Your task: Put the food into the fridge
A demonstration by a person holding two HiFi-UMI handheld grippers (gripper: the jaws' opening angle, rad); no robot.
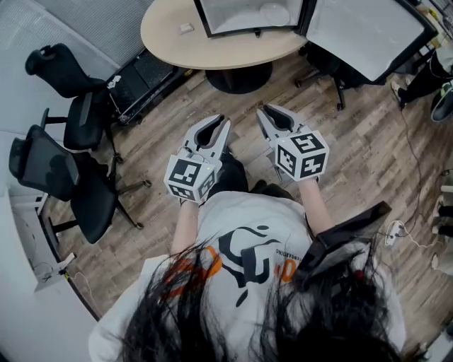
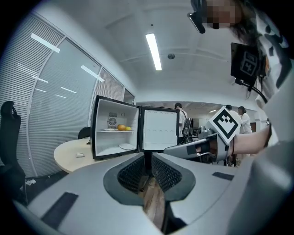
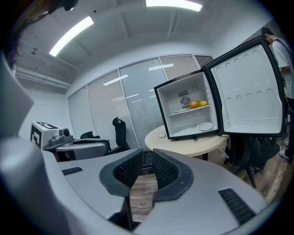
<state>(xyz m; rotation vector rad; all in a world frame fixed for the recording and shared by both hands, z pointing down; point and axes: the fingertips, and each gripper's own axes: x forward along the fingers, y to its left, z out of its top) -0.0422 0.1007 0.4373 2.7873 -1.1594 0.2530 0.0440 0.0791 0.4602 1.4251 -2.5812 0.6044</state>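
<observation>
A small black fridge (image 1: 248, 15) stands open on the round table (image 1: 166, 39), its door (image 1: 364, 32) swung to the right. An orange (image 3: 194, 104) and a yellow fruit (image 3: 202, 103) lie on its upper shelf, and the same fruit (image 2: 121, 127) shows in the left gripper view. A white plate (image 3: 205, 126) rests on the fridge floor. My left gripper (image 1: 224, 123) and right gripper (image 1: 263, 110) are held side by side over the wood floor, short of the table. Both are shut with nothing between the jaws, as the left gripper (image 2: 148, 160) and right gripper (image 3: 148, 158) show in their own views.
Two black office chairs (image 1: 74, 106) (image 1: 60, 177) stand at the left by the wall. A small white object (image 1: 186, 28) lies on the table. Another chair base (image 1: 333, 81) sits under the fridge door. Cables (image 1: 414, 177) run over the floor at right. People (image 2: 243, 120) stand far behind.
</observation>
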